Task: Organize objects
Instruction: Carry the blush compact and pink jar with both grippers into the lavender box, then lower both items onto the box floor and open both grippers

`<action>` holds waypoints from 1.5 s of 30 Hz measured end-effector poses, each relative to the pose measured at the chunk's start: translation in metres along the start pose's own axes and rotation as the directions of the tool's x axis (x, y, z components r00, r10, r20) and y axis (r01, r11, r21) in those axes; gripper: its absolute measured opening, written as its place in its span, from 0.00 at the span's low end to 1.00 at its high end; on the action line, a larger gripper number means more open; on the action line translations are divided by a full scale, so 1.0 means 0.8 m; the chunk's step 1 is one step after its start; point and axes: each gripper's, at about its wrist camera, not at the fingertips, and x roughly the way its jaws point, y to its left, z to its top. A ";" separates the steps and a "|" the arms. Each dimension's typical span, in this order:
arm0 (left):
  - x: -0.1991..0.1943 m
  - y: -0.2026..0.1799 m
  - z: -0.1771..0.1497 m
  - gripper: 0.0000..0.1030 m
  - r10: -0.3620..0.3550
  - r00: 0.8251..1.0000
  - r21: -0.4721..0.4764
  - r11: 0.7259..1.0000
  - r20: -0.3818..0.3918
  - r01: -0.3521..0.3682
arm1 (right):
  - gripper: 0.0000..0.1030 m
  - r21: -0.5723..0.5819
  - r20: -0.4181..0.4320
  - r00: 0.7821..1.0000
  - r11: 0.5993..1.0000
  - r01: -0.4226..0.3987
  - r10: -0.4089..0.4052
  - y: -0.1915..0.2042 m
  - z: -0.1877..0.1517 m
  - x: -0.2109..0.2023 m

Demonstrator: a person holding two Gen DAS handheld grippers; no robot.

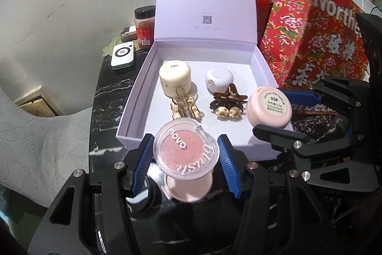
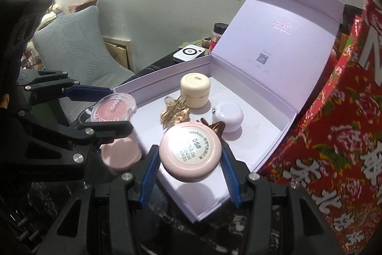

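Note:
My left gripper is shut on a pink blush compact with its clear lid up, just short of the near wall of an open lilac box. My right gripper is shut on a round pink compact with a label reading 05#, held over the box's near corner. Each view shows the other gripper alongside with its compact. In the box lie a cream jar, a white jar, a gold hair clip and a brown hair clip.
The box stands on a dark marble table with its lid upright at the back. A red floral bag crowds its right side. A white device and a spice jar sit behind on the left. A grey cushion lies beyond the table edge.

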 end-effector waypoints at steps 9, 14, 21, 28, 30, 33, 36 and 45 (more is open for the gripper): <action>0.039 0.016 0.022 0.51 0.003 1.000 0.003 1.000 -0.018 -0.003 | 0.50 0.031 -0.016 1.000 0.999 0.020 -0.019 -0.014 0.018 0.035; 0.058 0.028 0.032 0.51 -0.001 1.000 -0.003 1.000 -0.023 0.001 | 0.50 0.037 -0.017 0.999 0.999 0.028 -0.028 -0.018 0.032 0.055; 0.074 0.042 0.049 0.51 -0.001 1.000 0.006 1.000 -0.013 0.002 | 0.50 0.060 -0.027 0.999 0.997 0.048 -0.047 -0.029 0.041 0.076; 0.092 0.045 0.069 0.51 -0.006 1.000 0.040 0.999 -0.012 0.006 | 0.50 0.062 -0.036 0.997 0.996 0.069 -0.067 -0.036 0.052 0.095; 0.096 0.046 0.076 0.51 -0.015 1.000 0.045 0.999 -0.009 0.016 | 0.50 0.061 -0.036 0.997 0.996 0.070 -0.068 -0.037 0.056 0.100; 0.106 0.048 0.087 0.51 -0.040 0.999 0.045 0.998 -0.013 0.040 | 0.50 0.059 -0.039 0.997 0.996 0.069 -0.066 -0.041 0.059 0.106; 0.116 0.048 0.094 0.51 -0.057 0.998 0.044 0.997 -0.024 0.058 | 0.50 0.058 -0.033 0.996 0.995 0.086 -0.084 -0.049 0.062 0.107; 0.132 0.042 0.113 0.51 -0.063 0.998 0.067 0.996 -0.022 0.064 | 0.50 0.052 -0.026 0.994 0.993 0.104 -0.103 -0.065 0.071 0.112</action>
